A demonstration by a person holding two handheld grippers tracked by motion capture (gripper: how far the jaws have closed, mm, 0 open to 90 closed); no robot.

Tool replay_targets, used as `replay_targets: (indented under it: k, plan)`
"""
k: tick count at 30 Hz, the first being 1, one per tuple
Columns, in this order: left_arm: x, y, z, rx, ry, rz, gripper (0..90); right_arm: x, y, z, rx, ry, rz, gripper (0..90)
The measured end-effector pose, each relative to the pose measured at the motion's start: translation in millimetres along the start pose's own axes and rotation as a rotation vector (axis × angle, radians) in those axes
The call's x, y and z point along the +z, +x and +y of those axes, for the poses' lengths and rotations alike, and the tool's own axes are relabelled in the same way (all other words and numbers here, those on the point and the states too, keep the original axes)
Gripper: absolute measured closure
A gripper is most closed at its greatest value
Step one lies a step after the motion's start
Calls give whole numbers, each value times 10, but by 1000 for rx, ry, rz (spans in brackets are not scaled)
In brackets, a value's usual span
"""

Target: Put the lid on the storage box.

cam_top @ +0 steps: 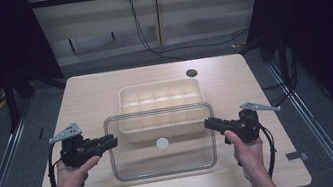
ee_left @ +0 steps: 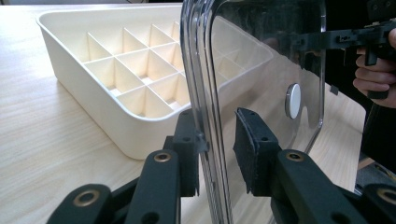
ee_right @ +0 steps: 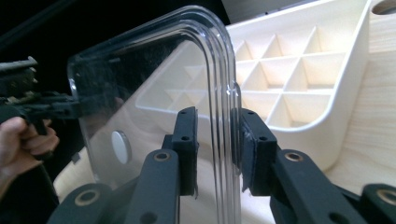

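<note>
Left claw [cam_top: 111, 141]: clamped on the left edge of the clear lid [cam_top: 165, 160], rim pinched between both pads.
Left hand [cam_top: 73, 173]: wraps the claw's handle at the counter's left side.
Clear lid: held level between the two claws above the near part of the counter [cam_top: 93, 92]; its far edge overlaps the near wall of the tray; a white round knob [cam_top: 162, 143] sits near its middle.
Cream tray [cam_top: 159, 90]: divided into small compartments, resting on the counter just behind the lid.
Right claw [cam_top: 210, 123]: closed on the lid's right edge, pads against the rim.
Right hand [cam_top: 247, 151]: grips its handle at the right.
</note>
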State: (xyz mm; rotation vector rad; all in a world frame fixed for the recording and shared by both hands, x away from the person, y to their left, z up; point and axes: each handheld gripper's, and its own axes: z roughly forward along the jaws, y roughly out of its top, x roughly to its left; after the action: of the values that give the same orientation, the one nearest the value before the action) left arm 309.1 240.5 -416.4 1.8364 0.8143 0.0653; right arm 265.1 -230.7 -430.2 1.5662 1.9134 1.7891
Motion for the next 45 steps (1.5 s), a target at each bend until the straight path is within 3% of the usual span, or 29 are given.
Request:
replay_targets:
  k: [2, 4, 14, 33, 45]
  plan:
    - [9, 14, 17, -4, 5, 2, 709, 17, -16, 35, 13, -10, 8, 719]
    - [18, 19, 44, 1, 10, 23, 707, 35, -12, 72, -4, -2, -4, 717]
    - [15, 47, 245, 9, -21, 39, 704, 80, 34, 344, -43, -21, -17, 706]
    - [121, 112, 567, 20, -46, 76, 701, 139, 18, 637, -78, -43, -60, 690]
    - [160, 149, 785, 25, -55, 84, 700, 183, -27, 796, -68, -56, -67, 681]
